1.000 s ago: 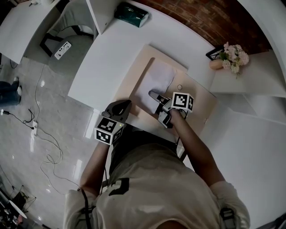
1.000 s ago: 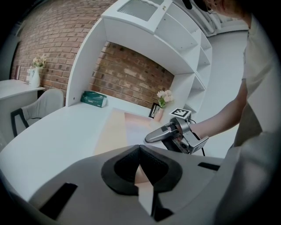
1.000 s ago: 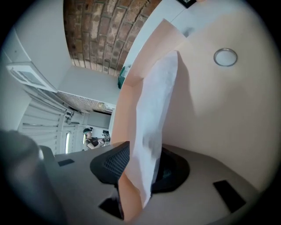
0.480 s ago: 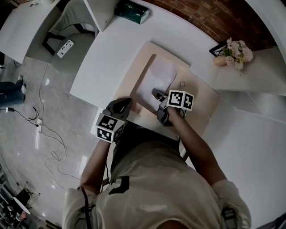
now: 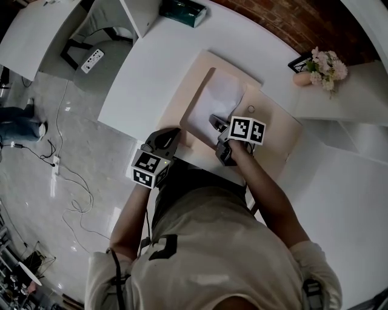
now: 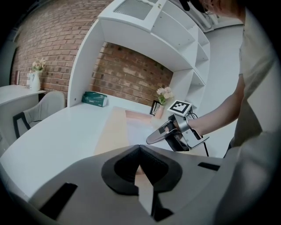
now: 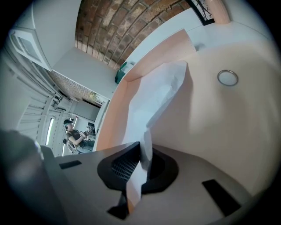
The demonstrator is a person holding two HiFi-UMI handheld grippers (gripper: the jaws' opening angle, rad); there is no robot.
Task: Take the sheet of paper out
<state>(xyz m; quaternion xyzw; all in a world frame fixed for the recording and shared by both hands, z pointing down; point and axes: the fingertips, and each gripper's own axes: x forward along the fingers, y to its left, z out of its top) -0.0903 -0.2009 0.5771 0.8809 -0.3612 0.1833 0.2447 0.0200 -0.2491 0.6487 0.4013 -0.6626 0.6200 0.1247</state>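
Observation:
A white sheet of paper lies on an open beige folder on the white table. My right gripper is shut on the sheet's near edge. In the right gripper view the paper runs up from between the closed jaws, bent and lifted off the folder. My left gripper hovers at the folder's front left edge. Its jaws look shut with nothing seen between them. The left gripper view also shows the right gripper over the folder.
A small metal ring lies on the folder right of the paper. A green box sits at the table's far side, flowers at the back right. A power strip lies on the floor at left.
My right gripper's jaws have closed on the near edge of the paper, which now bends upward. The left gripper has stayed where it was.

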